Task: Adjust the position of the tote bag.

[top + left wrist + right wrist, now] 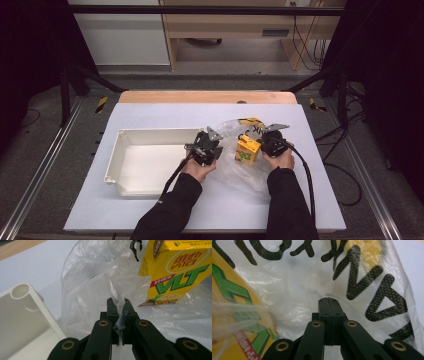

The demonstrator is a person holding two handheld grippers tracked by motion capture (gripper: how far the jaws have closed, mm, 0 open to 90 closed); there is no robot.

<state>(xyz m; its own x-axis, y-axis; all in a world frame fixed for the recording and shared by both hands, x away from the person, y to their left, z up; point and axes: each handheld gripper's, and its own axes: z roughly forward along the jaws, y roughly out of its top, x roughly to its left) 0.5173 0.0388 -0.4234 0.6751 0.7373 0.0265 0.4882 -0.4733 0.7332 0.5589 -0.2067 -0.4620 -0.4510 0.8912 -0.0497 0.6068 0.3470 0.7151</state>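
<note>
Beside white tray point(131, 135): left gripper point(118, 305) pinching plastic bag point(90, 282), yellow carton point(175, 270) inside.

We are looking down at a white table top point(150, 210) with a wooden edge point(207, 97) at the far side. A grey floor point(45, 150) is lying all around it. A wooden desk point(235, 30) is standing behind, and black cables point(305, 45) are hanging there.
</note>
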